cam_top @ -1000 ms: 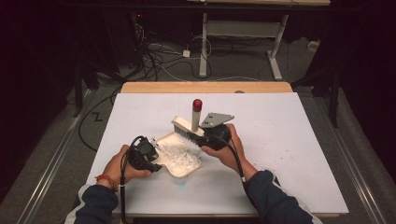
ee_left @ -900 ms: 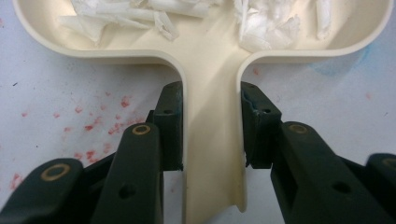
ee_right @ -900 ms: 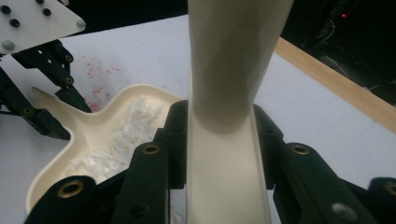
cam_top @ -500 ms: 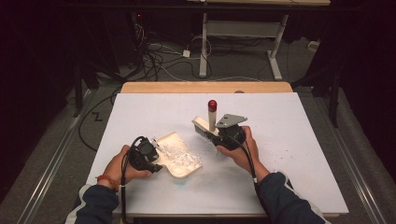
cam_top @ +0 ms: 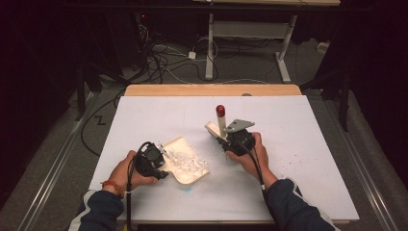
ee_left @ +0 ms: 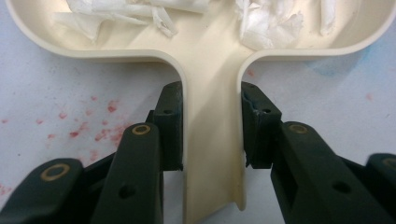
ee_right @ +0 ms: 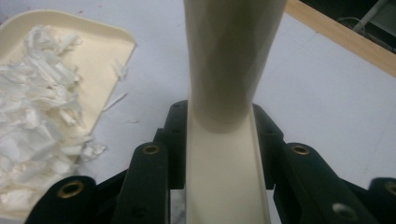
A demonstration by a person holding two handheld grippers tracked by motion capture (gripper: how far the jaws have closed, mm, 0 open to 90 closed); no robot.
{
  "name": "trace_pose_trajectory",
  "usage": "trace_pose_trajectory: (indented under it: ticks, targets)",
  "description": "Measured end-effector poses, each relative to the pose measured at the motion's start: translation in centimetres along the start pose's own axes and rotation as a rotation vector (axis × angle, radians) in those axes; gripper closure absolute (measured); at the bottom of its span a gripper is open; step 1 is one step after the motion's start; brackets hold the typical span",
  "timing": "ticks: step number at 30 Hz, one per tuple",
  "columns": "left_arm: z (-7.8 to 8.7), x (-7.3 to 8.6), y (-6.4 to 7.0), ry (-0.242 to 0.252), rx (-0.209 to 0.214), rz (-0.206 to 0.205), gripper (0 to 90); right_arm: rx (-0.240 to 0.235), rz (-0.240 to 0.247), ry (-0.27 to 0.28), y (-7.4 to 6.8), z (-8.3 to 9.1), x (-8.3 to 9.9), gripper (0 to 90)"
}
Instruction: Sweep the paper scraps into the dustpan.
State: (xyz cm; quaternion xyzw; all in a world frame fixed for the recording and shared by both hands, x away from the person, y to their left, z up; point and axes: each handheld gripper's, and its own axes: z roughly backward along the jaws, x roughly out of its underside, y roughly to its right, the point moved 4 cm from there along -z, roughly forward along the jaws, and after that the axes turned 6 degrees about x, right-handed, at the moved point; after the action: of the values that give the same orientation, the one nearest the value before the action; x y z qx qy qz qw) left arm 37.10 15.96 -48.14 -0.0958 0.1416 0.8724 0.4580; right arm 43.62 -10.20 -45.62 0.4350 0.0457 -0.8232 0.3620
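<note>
Sweeping done, brush [cam_top: 219,126] clamped in right gripper [cam_top: 230,140] mid-frame; left gripper [cam_top: 161,163] pinching dustpan [cam_top: 187,166] handle. Next: set brush down.

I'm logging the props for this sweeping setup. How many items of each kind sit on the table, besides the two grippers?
Cream dustpan, held by its handle in the left gripper: 1
Cream brush with a red-tipped handle, held in the right gripper: 1
Heap of white paper shreds in the dustpan: 1
Total: 3
</note>
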Motion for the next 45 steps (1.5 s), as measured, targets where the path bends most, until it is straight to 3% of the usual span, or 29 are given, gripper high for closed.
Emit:
trace_pose_trajectory:
  ticks: [1, 6, 7, 10, 11, 15, 20, 25, 35, 40, 45]
  targets:
    - [0.0, 0.0, 0.0, 0.006, 0.005, 0.005, 62.5, -0.019, 0.001, 0.002, -1.1, -0.1, -0.4, 66.6]
    - [0.2, 0.0, 0.1, 0.028, 0.014, 0.019, 62.5, -0.101, -0.034, 0.033, -3.7, -0.5, -1.7, 66.7]
    - [0.2, 0.0, 0.1, 0.026, 0.016, 0.018, 62.5, -0.101, -0.034, 0.033, -3.7, -0.5, -1.7, 66.7]
    - [0.3, 0.2, 0.0, 0.023, 0.013, 0.013, 62.5, -0.146, -0.034, 0.052, -5.6, -1.1, -2.7, 66.7]
    - [0.3, 0.2, 0.0, 0.025, 0.016, 0.015, 62.5, -0.146, -0.034, 0.052, -5.6, -1.1, -2.7, 66.7]
    - [0.2, 0.3, -0.1, 0.021, 0.012, 0.007, 62.5, -0.221, -0.038, 0.075, -7.2, -1.1, -3.9, 66.8]
    - [0.3, 0.4, -0.2, 0.024, 0.014, 0.006, 62.5, -0.221, -0.015, 0.083, -7.8, -0.7, -4.6, 66.8]
    - [0.3, 0.4, -0.2, 0.021, 0.012, 0.001, 62.5, -0.192, 0.01, 0.09, -7.3, 0.1, -4.8, 66.8]
    - [0.1, 0.3, -0.2, 0.01, 0.007, -0.003, 62.5, -0.133, -0.045, 0.128, -4.9, 1.4, -5.1, 66.8]
    - [0.1, 0.3, -0.2, 0.013, 0.002, -0.001, 62.5, -0.108, -0.042, 0.095, -4.0, 0.7, -4.0, 66.7]
    - [0.0, 0.2, -0.1, 0.002, -0.003, -0.015, 62.5, -0.054, -0.063, 0.033, -2.1, -0.8, -1.6, 66.6]
